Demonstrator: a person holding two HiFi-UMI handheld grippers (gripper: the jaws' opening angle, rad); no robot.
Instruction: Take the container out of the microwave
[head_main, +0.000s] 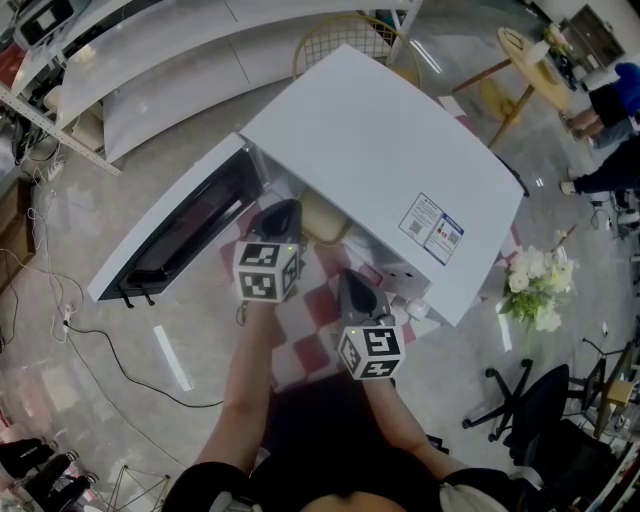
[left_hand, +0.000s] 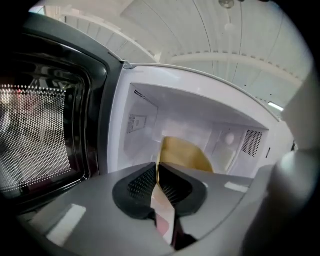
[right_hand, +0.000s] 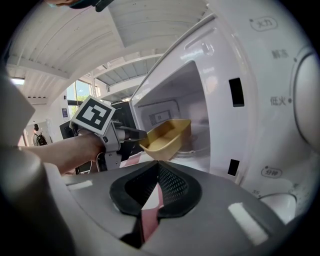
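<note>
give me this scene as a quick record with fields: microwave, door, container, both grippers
microwave: white, standing on a checked cloth
door: open, swung out to the left
container: yellow, open-topped, tilted, at the mouth of the microwave
left gripper: jaws shut on the container's rim
right gripper: jaws together, nothing between them, in front of the microwave
task stage: container gripped, seemingly not yet clear of the opening
</note>
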